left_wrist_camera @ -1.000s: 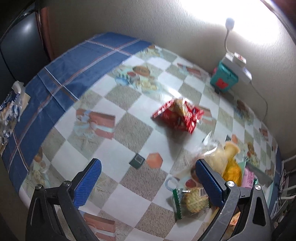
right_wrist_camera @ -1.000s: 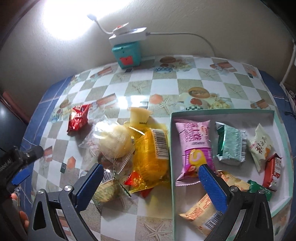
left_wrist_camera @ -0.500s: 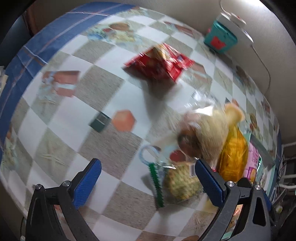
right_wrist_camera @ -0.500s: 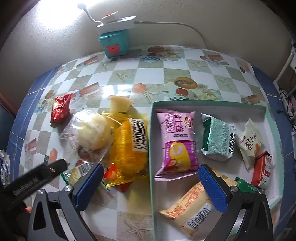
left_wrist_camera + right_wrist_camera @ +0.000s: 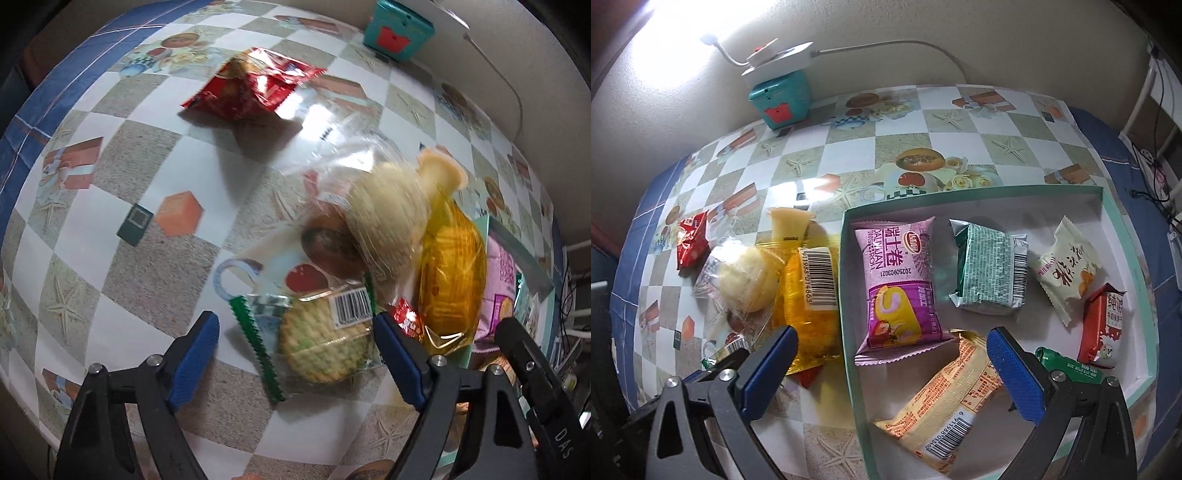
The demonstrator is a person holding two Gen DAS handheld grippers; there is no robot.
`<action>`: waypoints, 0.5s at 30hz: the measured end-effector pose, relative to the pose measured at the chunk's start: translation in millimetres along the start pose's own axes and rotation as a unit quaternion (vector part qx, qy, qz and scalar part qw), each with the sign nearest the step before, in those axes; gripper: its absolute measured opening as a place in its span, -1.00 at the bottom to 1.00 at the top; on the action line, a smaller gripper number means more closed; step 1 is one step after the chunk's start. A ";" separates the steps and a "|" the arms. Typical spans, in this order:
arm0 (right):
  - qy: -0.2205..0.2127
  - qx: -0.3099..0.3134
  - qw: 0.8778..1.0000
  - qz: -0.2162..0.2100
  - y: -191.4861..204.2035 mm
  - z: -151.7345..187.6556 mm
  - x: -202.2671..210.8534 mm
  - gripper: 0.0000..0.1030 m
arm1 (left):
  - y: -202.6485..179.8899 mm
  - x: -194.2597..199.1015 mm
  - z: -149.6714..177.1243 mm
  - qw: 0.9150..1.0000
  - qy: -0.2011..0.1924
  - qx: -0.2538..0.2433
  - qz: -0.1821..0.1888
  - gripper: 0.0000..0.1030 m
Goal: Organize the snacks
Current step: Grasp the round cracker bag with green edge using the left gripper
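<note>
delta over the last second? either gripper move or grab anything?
The left gripper moved in over the table toward the snack pile; its open fingers now bracket the round cracker packet, not gripped yet. The right gripper shifted toward the box, open, holding nothing. The snacks on the table and in the box stayed put.

My left gripper (image 5: 295, 345) hangs with its blue fingers (image 5: 194, 352) spread either side of a clear-wrapped round cracker (image 5: 325, 347) on the checkered bench (image 5: 147, 280); a red snack bag (image 5: 255, 88) lies well beyond.
</note>
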State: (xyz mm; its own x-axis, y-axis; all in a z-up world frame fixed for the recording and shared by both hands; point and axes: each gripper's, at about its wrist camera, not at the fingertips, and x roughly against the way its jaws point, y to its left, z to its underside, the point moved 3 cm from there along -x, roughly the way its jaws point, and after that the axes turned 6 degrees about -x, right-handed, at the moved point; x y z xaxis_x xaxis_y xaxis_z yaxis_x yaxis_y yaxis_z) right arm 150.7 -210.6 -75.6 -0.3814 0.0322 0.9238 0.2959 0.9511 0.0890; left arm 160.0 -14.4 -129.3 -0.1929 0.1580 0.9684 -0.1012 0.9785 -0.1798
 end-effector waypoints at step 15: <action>-0.004 0.011 1.000 -0.005 6.0 -0.7 -6.2 1.00 | -23.8 1.2 -6.3 1.000 -0.009 -0.010 0.006 0.27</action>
State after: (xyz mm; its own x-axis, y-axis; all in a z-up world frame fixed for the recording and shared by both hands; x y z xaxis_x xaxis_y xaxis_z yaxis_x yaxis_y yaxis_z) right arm 155.4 -205.3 -80.6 -0.3918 0.0256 0.9197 0.2734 0.9577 0.0898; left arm 168.3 -36.8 -122.8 -0.2108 0.1684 0.9629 -0.0782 0.9790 -0.1884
